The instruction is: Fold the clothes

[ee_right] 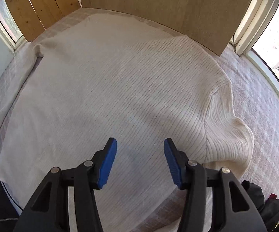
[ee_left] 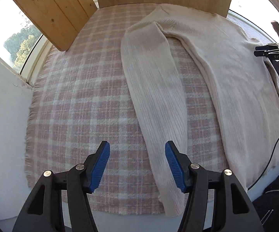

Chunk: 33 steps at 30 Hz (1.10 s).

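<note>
A cream ribbed sweater (ee_right: 104,89) lies flat on a pink and white plaid blanket (ee_left: 77,104). In the left wrist view its body (ee_left: 236,73) is at the right and one long sleeve (ee_left: 154,104) runs down toward me. My left gripper (ee_left: 137,150) is open and empty, above the blanket just left of the sleeve's cuff end. My right gripper (ee_right: 140,145) is open and empty, above the sweater's body. The other sleeve (ee_right: 228,135) is bunched and folded at the right. The right gripper (ee_left: 269,51) also shows at the far right in the left wrist view.
Wooden boards (ee_left: 50,13) and a wooden panel (ee_right: 158,5) stand at the blanket's far edge. Windows (ee_left: 13,36) are on both sides. A white wall (ee_left: 2,127) is at the left. A black cable (ee_left: 270,154) hangs at the right edge. Dark clothing (ee_right: 265,203) lies at bottom right.
</note>
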Available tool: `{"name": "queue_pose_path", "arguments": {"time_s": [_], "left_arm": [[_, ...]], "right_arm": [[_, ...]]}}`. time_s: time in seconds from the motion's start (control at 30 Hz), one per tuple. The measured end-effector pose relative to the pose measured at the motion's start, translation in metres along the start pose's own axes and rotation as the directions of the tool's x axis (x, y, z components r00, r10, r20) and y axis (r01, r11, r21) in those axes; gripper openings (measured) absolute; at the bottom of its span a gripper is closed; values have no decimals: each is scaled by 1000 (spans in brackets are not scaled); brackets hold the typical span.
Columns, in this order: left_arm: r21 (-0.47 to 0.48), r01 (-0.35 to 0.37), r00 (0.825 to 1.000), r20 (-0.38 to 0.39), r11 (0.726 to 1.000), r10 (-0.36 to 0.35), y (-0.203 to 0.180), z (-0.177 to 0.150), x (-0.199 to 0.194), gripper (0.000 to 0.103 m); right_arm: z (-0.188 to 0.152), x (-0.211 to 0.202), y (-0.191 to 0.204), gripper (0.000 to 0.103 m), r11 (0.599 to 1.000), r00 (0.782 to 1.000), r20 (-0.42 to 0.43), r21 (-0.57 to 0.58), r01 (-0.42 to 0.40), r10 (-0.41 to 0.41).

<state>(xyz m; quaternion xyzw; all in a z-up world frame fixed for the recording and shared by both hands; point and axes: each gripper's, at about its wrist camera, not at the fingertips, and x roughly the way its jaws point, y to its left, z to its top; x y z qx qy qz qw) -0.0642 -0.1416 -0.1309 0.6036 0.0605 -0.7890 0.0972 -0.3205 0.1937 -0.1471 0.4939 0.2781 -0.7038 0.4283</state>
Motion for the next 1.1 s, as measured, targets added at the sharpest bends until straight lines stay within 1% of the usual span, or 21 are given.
{"name": "queue_pose_path", "arguments": {"time_s": [0.07, 0.13, 0.2, 0.27, 0.33, 0.43, 0.53, 0.6, 0.63, 0.67, 0.7, 0.77, 0.8, 0.9, 1.03, 1.1], "left_arm": [[-45, 56, 998, -1, 997, -56, 5, -20, 3, 57], [-84, 97, 995, 2, 992, -97, 9, -35, 7, 57], [-111, 103, 994, -9, 988, -105, 11, -45, 14, 57], [-126, 134, 991, -1, 983, -135, 10, -52, 16, 57], [-132, 168, 986, 6, 977, -169, 8, -57, 17, 57], [-150, 196, 980, 12, 969, -197, 6, -63, 17, 57], [-185, 268, 963, 36, 946, -266, 8, -67, 16, 57], [-183, 264, 964, 34, 947, -262, 7, -66, 18, 55], [-180, 261, 965, 31, 948, -259, 6, -65, 18, 55], [-177, 263, 965, 31, 948, -262, 5, -64, 18, 53], [-173, 267, 964, 30, 948, -265, 4, -64, 18, 44], [-165, 270, 963, 25, 949, -270, 2, -62, 19, 34], [-161, 266, 964, 22, 951, -266, 1, -61, 19, 31], [-166, 260, 965, 14, 951, -261, 0, -61, 20, 30], [-160, 267, 963, -3, 950, -271, 0, -62, 22, 30], [-159, 268, 962, -7, 950, -273, 0, -62, 24, 28]], "right_arm": [[14, -12, 27, 50, 998, 999, 34, -55, -36, 38], [25, -19, 58, 50, 989, 994, 58, -120, -83, 91], [33, -17, 86, 50, 976, 987, 46, -164, -144, 153], [39, -11, 113, 50, 959, 979, 16, -205, -194, 202], [37, -1, 142, 50, 945, 981, -30, -265, -191, 191], [29, 17, 177, 50, 912, 986, -74, -374, -166, 149], [25, 29, 200, 50, 883, 975, -126, -415, -218, 181], [21, 33, 215, 50, 861, 978, -133, -465, -205, 161], [20, 34, 222, 50, 850, 981, -129, -491, -191, 146], [19, 34, 228, 50, 838, 984, -120, -516, -176, 132], [18, 34, 233, 50, 828, 986, -113, -535, -166, 124], [17, 32, 237, 50, 817, 986, -108, -552, -169, 131], [17, 31, 238, 50, 813, 985, -107, -557, -172, 135], [13, 27, 238, 51, 802, 985, -99, -571, -174, 143], [9, 24, 233, 51, 800, 984, -96, -573, -176, 148], [7, 25, 230, 52, 801, 985, -91, -573, -171, 145]]}}
